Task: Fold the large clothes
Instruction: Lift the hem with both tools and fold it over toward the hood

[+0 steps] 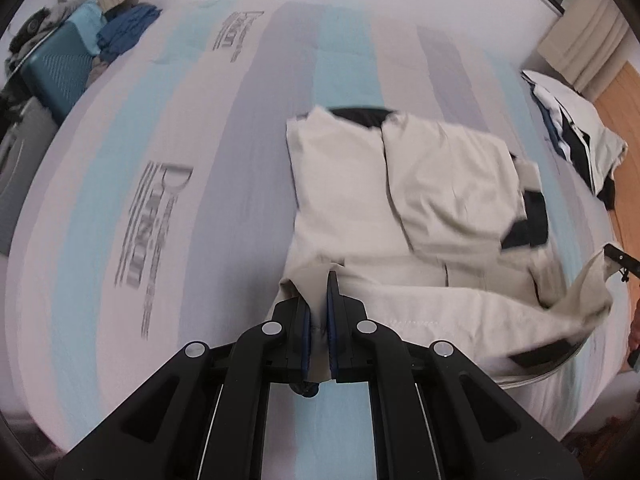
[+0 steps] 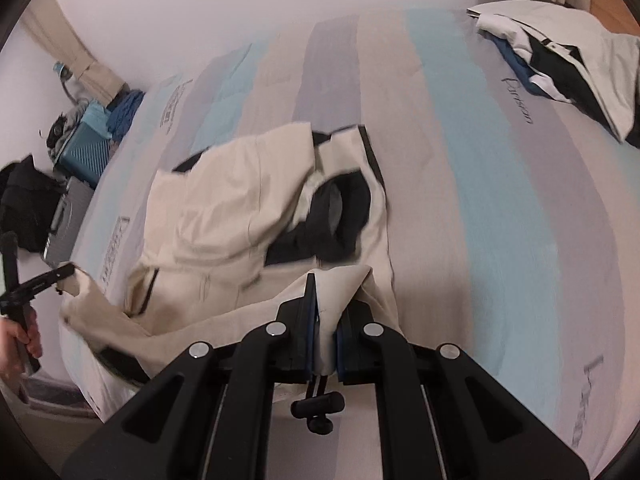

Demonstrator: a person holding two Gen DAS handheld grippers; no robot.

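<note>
A cream jacket (image 1: 448, 184) with black trim lies partly folded on the striped bed; in the right wrist view the cream jacket (image 2: 224, 208) shows its black collar lining. My left gripper (image 1: 320, 300) is shut on a corner of the jacket's lower hem, lifted off the sheet. My right gripper (image 2: 324, 308) is shut on the other hem corner, a black drawstring toggle (image 2: 318, 404) dangling beneath it. The hem stretches between both grippers. The left gripper (image 2: 60, 274) shows at the left edge of the right wrist view, held by a hand (image 2: 20, 340).
The bed (image 1: 160, 160) has a sheet striped in blue, grey and beige. A pile of folded clothes (image 1: 576, 132) sits at its far right corner. Beyond the bed's left side stand a teal suitcase (image 1: 56, 72) and blue clothing (image 1: 124, 30). Wooden floor (image 1: 624, 120) lies to the right.
</note>
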